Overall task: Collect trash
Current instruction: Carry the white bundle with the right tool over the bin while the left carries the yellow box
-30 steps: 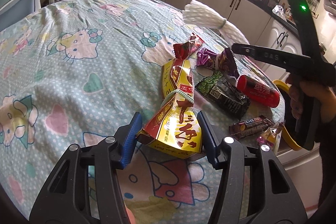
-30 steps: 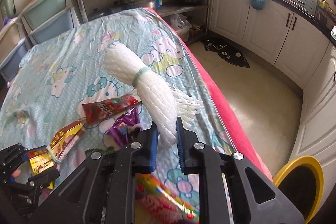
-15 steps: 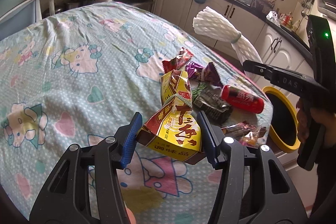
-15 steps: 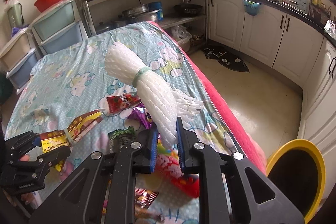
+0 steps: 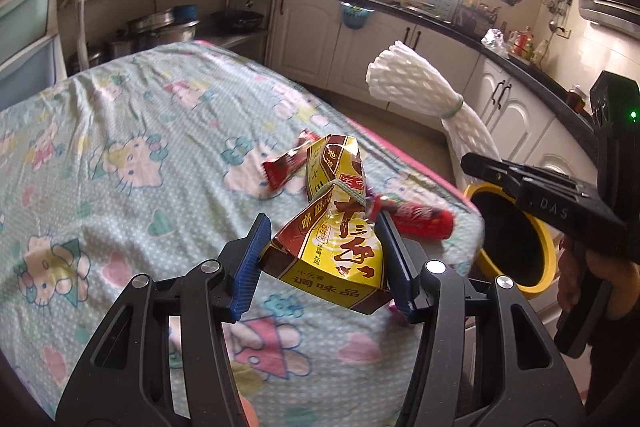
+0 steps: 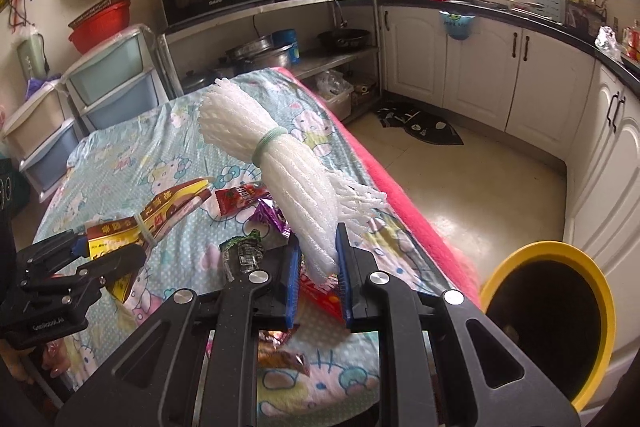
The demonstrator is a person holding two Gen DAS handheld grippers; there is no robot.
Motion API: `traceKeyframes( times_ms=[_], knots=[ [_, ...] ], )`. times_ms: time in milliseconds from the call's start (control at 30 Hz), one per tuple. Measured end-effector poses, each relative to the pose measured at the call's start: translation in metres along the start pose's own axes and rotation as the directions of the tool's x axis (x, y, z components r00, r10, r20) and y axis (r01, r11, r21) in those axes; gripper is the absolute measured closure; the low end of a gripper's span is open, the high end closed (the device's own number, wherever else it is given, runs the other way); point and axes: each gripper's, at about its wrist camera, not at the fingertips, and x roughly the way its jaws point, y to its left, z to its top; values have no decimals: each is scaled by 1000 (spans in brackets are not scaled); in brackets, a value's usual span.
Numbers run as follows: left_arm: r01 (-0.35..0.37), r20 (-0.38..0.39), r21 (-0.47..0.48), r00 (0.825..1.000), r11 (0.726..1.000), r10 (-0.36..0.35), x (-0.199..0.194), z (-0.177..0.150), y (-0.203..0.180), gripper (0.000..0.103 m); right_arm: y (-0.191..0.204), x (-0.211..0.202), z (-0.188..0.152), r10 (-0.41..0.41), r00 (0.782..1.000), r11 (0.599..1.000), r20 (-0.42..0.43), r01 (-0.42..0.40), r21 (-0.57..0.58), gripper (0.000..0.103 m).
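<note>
Both loads have risen off the table and swung toward the yellow bin (image 6: 548, 331) since 1 second earlier: the right gripper (image 6: 318, 267), clamped on the banded white foam netting bundle (image 6: 276, 167), now holds it close above the bin's rim. Beside it, the left gripper (image 5: 322, 263) pinches the yellow seasoning packet (image 5: 332, 247) clear of the cartoon tablecloth (image 5: 120, 147). Dropping looks next, yet at least 4 wrappers, including the red wrapper (image 5: 286, 165), remain near the table's edge.

Left tongs (image 5: 322, 263) clamped half-wide; right tongs (image 6: 318, 267) clamped narrow, both angled down.
</note>
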Motion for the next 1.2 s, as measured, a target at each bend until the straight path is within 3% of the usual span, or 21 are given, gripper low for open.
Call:
traceKeyframes(
  times_ms=[633, 1200],
  knots=[
    [94, 62, 106, 993, 990, -101, -2, 31, -68, 57, -48, -67, -20, -114, 989, 989, 89, 105, 102, 87],
    [187, 73, 197, 976, 962, -204, 9, 47, -126, 57, -96, -121, -37, -260, 955, 949, 145, 225, 220, 87]
  ],
)
